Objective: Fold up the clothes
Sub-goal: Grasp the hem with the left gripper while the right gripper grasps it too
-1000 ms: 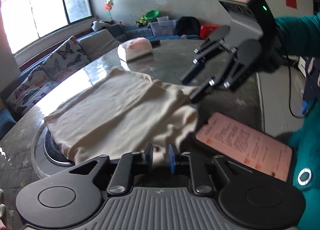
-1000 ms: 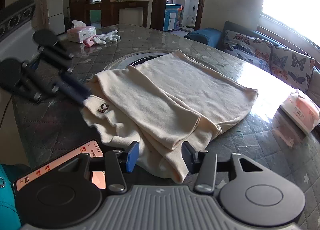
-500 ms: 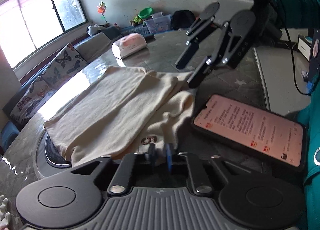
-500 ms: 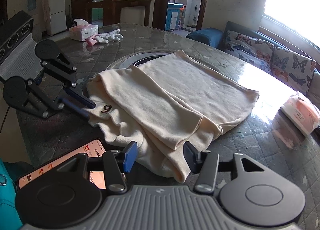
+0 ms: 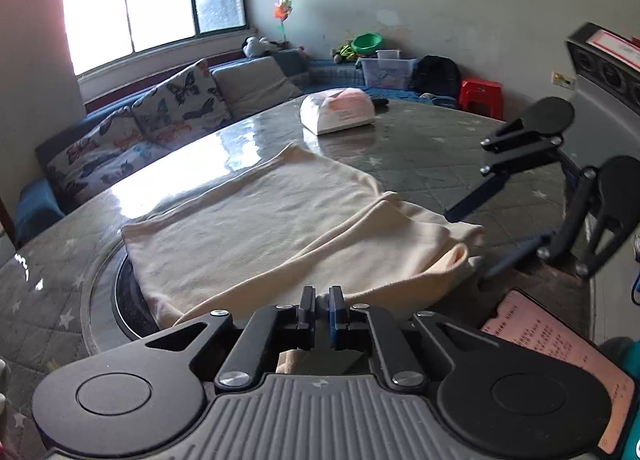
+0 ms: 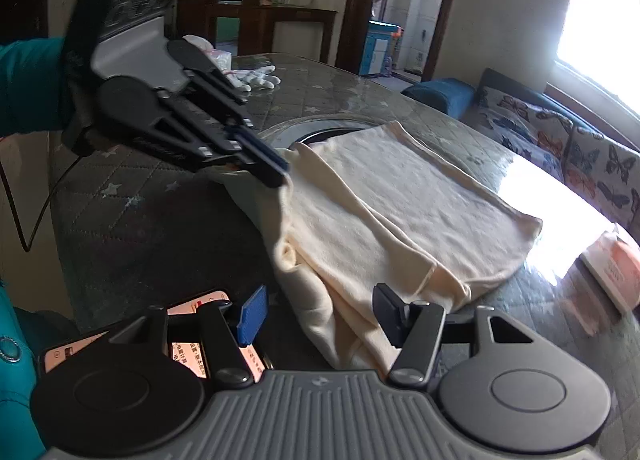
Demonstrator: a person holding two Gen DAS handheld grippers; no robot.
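Observation:
A cream garment [image 5: 272,228] lies partly folded on the round table [image 5: 420,148], its long edges doubled over. My left gripper [image 5: 322,302] is shut on the garment's near edge. In the right wrist view the left gripper [image 6: 276,172] holds that edge lifted off the table, and the garment [image 6: 400,196] hangs from its tips. My right gripper [image 6: 320,316] is open, its fingers straddling the near folded corner without touching it. In the left wrist view the right gripper [image 5: 470,244] hovers open beside the garment's right end.
A phone [image 5: 556,348] with a lit screen lies at the table's near edge, also seen as the phone [image 6: 188,344] under my right gripper. A tissue pack [image 5: 340,110] sits far across. White gloves [image 6: 256,78] lie at the back. A butterfly-print sofa [image 5: 160,120] runs along the window.
My left gripper has raised the garment's edge and carried it inward, hiding the label patch. The right gripper came down closer to the near corner and stayed open.

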